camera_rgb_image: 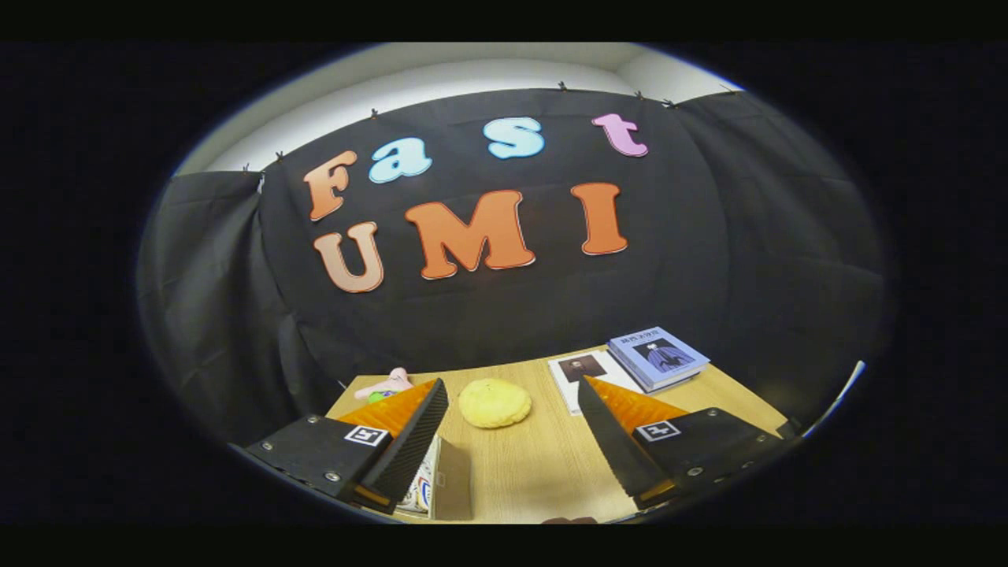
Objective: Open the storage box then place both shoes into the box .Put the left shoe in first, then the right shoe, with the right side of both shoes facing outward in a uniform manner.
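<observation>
The wooden table (543, 465) carries 2 books (657, 358) beyond the wide-spread, empty gripper (512, 402), a yellow bun-like lump (494, 402) just ahead between its fingers, and what may be a small carton (441, 484) beside 1 finger.

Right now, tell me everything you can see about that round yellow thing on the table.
The round yellow bun-like object looks soft and domed, with a finely bumpy, matte surface. It lies flat on the light wooden table, alone and touching nothing else, just ahead of the open claw, roughly between its two fingertips.
</observation>
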A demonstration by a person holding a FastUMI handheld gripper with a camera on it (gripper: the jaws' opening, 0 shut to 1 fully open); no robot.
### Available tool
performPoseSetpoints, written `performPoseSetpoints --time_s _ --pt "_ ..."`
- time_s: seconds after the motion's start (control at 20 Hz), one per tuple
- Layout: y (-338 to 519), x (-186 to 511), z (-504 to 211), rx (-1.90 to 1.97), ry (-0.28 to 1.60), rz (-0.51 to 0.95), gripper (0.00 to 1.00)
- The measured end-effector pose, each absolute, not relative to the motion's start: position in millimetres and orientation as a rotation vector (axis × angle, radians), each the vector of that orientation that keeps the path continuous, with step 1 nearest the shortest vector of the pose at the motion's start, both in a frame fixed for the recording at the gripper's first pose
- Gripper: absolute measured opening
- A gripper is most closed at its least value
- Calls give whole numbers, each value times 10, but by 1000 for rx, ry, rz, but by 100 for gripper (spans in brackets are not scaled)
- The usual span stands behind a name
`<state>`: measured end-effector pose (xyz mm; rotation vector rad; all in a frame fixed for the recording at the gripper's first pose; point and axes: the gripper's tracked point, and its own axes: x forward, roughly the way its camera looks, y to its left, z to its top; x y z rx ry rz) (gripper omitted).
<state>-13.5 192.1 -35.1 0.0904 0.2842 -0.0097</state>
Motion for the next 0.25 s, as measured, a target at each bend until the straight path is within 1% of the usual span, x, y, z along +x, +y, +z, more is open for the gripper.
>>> performPoseSetpoints --time_s 0.25 --pt "1852 -175 -347 90 281 -18 98"
